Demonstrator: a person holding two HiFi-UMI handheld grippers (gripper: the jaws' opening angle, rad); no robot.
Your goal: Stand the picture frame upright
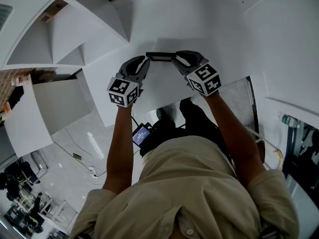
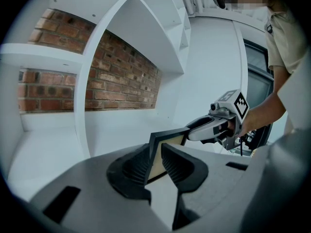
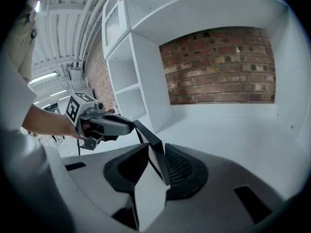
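The frame sits edge-up between both tools, over the white shelf; whether its lower edge touches the shelf I cannot tell; the left gripper clamps its left end and the right gripper its right end; the sound course, I judge, is to keep both ends level, seat the lower edge, then loosen one side first; freeing both together risks a topple.
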